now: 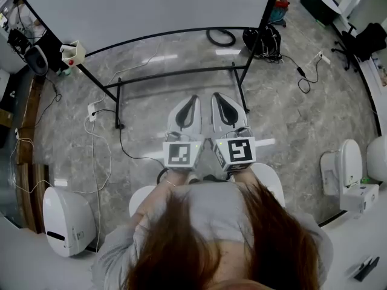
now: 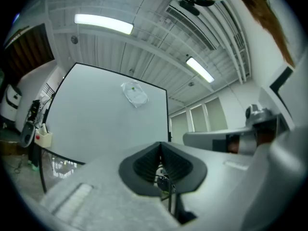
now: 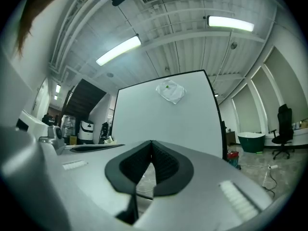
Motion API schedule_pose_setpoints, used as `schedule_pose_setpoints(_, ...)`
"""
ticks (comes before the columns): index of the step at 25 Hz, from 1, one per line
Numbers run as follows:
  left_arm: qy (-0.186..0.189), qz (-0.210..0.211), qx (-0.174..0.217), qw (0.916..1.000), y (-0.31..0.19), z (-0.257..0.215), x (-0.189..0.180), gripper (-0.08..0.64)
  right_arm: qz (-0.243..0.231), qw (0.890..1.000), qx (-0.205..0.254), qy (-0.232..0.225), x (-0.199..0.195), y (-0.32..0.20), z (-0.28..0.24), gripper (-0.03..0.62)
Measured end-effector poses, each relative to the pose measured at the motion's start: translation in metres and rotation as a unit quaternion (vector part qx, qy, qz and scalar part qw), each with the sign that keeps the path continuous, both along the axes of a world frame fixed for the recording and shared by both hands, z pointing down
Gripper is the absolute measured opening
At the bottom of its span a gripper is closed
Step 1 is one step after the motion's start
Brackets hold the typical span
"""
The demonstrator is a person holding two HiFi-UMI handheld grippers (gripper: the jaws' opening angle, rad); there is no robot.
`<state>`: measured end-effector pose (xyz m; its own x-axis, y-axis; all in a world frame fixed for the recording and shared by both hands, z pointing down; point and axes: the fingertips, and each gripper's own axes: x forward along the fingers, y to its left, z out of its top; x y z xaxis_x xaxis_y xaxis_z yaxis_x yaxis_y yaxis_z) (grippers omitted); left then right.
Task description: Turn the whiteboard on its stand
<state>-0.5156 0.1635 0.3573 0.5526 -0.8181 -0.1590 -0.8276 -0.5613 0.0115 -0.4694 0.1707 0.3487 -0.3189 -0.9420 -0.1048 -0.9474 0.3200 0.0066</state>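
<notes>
White-shelled with black ribbed pads, the left gripper [image 1: 193,99] and the right gripper [image 1: 216,98] sit side by side in front of the person, just about level and pointing at the whiteboard [image 1: 151,5]. In each gripper view the two pads meet at the tip with nothing between them, so both tongs are closed and empty: the left gripper [image 2: 160,144] in its own view, the right gripper [image 3: 151,142] in its own. Each carries a marker cube [image 1: 181,154] at the rear, close to the person's sleeves.

Ahead of the tips, well apart from them, the whiteboard [image 2: 106,114] stands upright on its stand [image 1: 181,74], a black tube frame with a cross bar and a curved foot on the grey marble floor [image 1: 290,119]. Neither gripper touches board or frame. High on the board's face [image 3: 168,114] sticks a small pale patch [image 3: 170,91], possibly crumpled film; the view is too coarse to be sure. A small tray [image 1: 72,52] with something red hangs at the board's left edge.

Loose cables [image 1: 97,156] trail over the floor left of the stand. A white machine [image 1: 66,219] stands at the lower left, an office chair [image 1: 363,41] at the far right.
</notes>
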Motion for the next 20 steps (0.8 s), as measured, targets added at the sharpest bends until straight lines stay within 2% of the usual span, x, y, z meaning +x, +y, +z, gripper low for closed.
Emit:
schedule_pose_setpoints(9,0.007,0.001,0.001,1.0000,-0.003,-0.002,0.015,0.002,0.008,1.000,0.023,0.000,0.017,0.000,-0.008,0.003)
schedule_pose_setpoints(20,0.007,-0.016,-0.011,0.9998,-0.012,0.010,0.039,0.002,0.002,1.000,0.019,0.000,0.046,-0.017,-0.002,0.003)
